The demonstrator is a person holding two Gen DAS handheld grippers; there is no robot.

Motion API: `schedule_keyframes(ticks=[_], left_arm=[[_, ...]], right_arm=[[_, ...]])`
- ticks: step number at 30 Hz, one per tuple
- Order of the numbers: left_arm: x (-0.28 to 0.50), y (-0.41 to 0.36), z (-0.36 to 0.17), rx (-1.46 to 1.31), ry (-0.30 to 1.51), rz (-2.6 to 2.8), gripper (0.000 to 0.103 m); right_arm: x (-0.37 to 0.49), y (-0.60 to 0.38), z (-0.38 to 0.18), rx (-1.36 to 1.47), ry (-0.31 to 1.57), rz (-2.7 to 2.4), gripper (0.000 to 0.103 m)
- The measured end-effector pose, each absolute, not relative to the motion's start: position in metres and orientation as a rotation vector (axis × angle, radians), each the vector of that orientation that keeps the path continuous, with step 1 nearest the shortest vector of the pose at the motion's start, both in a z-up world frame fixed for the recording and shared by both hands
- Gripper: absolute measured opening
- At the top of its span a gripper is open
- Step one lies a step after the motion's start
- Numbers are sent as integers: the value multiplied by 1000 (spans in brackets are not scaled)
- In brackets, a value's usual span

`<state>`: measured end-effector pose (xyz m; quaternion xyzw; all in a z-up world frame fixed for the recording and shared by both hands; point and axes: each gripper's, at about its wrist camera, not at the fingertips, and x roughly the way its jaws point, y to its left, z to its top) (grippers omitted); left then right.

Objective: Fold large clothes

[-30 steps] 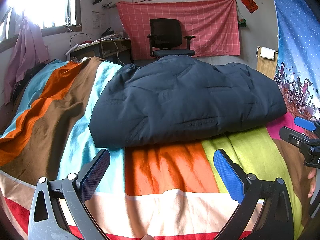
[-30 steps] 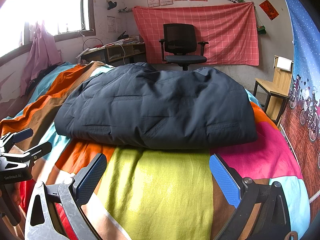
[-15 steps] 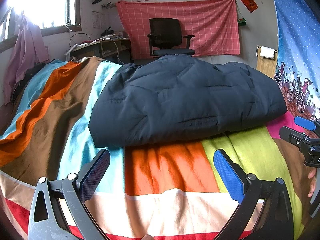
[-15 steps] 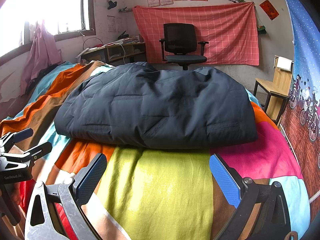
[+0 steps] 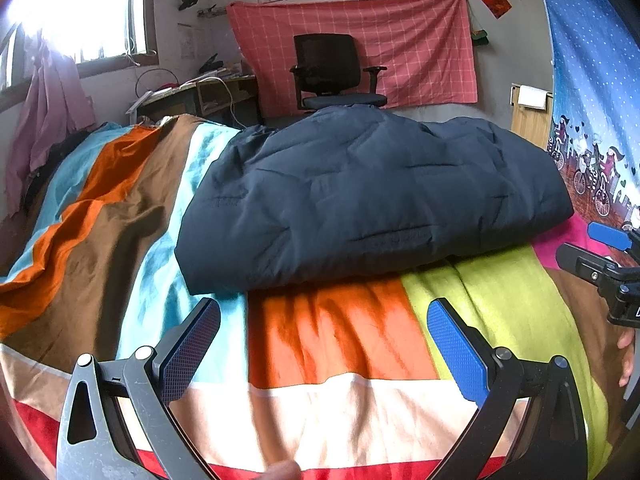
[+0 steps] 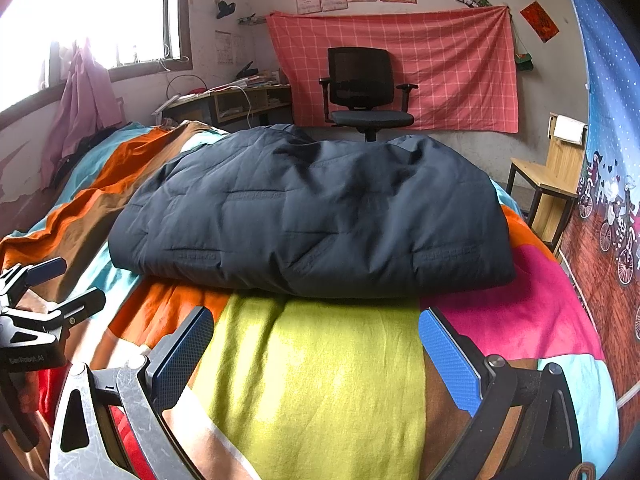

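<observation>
A dark navy quilted jacket (image 5: 372, 196) lies folded into a thick rectangle on the bed with the striped multicolour sheet (image 5: 328, 328). It also shows in the right wrist view (image 6: 316, 216). My left gripper (image 5: 324, 324) is open and empty, a short way in front of the jacket's near edge. My right gripper (image 6: 316, 328) is open and empty, just short of the jacket's near fold. Each gripper shows at the edge of the other's view: the right one (image 5: 600, 252), the left one (image 6: 44, 288).
A black office chair (image 6: 366, 92) stands beyond the bed before a red checked cloth (image 6: 440, 64). A cluttered desk (image 6: 232, 100) is at the back left under the window. A wooden chair (image 6: 548, 184) and a blue patterned curtain (image 6: 612, 160) are at the right.
</observation>
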<state>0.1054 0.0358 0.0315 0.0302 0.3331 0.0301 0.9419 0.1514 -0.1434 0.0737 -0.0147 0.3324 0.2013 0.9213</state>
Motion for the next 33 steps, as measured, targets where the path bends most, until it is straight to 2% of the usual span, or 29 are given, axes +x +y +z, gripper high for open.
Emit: schedule_keyframes(ticks=[33], left_arm=[[108, 46, 31, 62, 678, 44, 101]], right_arm=[[152, -144, 73, -33, 681, 416, 103]])
